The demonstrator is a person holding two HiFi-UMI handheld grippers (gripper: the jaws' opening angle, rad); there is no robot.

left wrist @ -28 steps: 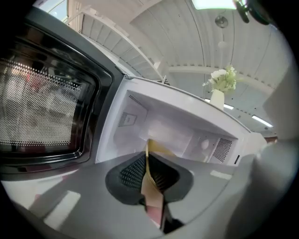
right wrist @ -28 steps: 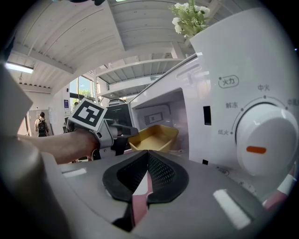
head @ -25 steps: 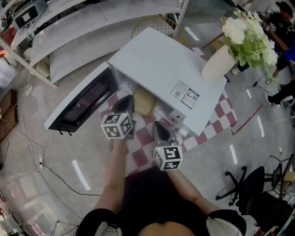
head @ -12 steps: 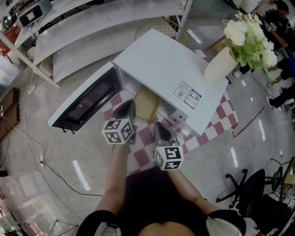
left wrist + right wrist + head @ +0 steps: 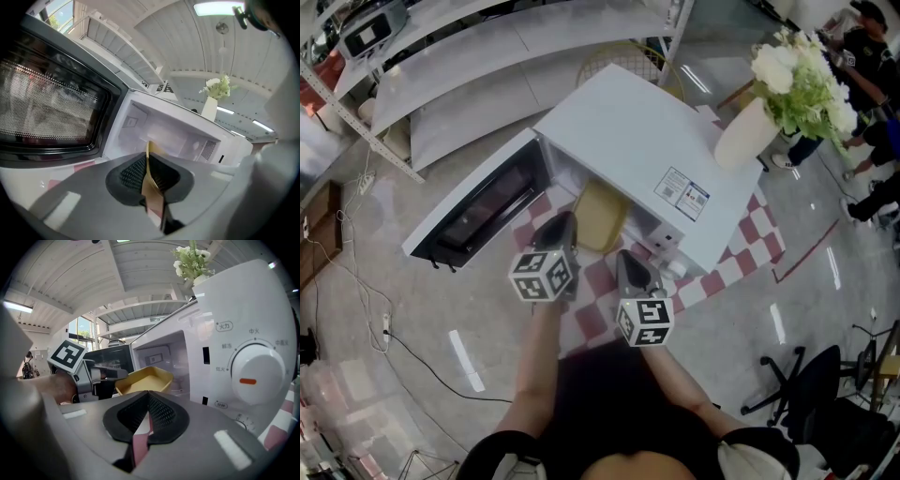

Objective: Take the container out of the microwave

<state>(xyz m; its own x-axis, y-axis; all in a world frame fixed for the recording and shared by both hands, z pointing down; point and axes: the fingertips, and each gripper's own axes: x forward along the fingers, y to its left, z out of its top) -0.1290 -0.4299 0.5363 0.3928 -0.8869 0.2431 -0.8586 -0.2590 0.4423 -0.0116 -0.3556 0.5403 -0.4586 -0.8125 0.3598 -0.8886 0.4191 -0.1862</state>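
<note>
Shallow yellow plastic container (image 5: 602,217) at the open white microwave (image 5: 647,141) mouth
Fingers of the left gripper (image 5: 149,174) pinch its rim; fingers of the right gripper (image 5: 149,417) sit together, empty, beside it.

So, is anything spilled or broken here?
Nothing looks spilled or broken. The yellow container is about level, partly out of the open microwave, pinched by its rim in the left gripper. Only oddity: a flower vase seems to stand on the microwave's top.
</note>
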